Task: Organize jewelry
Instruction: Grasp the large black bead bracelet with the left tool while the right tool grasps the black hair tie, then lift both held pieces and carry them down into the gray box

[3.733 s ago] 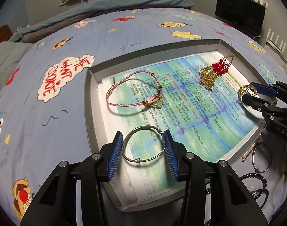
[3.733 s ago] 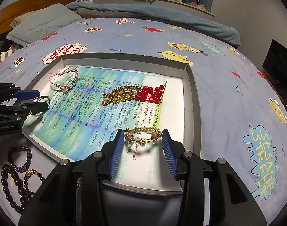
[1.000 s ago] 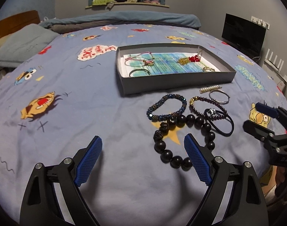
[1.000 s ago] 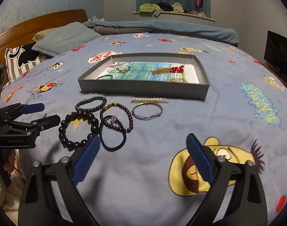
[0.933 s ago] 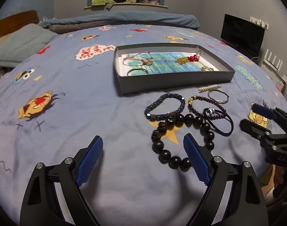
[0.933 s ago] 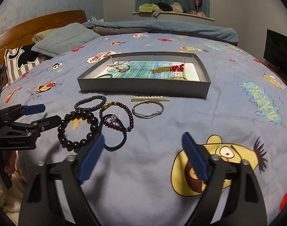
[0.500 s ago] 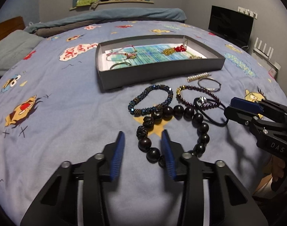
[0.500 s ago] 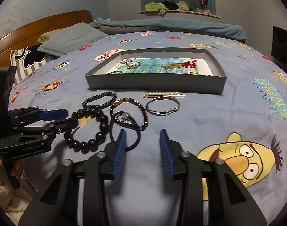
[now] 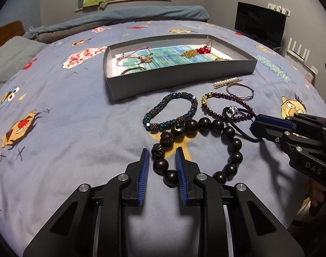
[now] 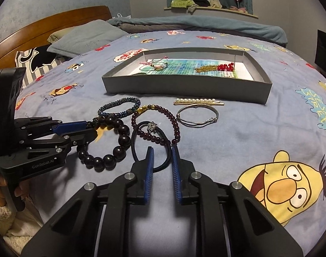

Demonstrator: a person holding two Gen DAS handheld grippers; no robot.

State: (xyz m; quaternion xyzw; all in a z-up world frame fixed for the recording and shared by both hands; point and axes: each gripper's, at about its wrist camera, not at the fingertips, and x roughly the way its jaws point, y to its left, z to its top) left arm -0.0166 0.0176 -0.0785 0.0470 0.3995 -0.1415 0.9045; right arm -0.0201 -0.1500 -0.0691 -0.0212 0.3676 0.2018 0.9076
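Observation:
A grey tray (image 9: 180,75) (image 10: 184,85) on the bed holds a pink cord bracelet, a gold-and-red tassel piece and a silver bangle. In front of it lie a big black bead bracelet (image 9: 205,145) (image 10: 120,141), a blue bead bracelet (image 9: 169,111), a purple bead bracelet (image 10: 163,124), a black hair tie with a charm (image 10: 150,143), a silver bangle (image 10: 197,115) and a pearl clip (image 10: 198,101). My left gripper (image 9: 162,156) is partly open, its jaws either side of the black beads. My right gripper (image 10: 161,154) is partly open around the hair tie's near edge.
The bed has a blue cartoon-print cover. Pillows and a wooden headboard (image 10: 45,27) are at the left. A dark screen (image 9: 260,24) stands at the far right. A shelf with clothes (image 10: 205,4) is on the back wall.
Both grippers have dropped closer to the loose jewelry and narrowed. The left jaws now straddle the black beads, the right jaws straddle the hair tie.

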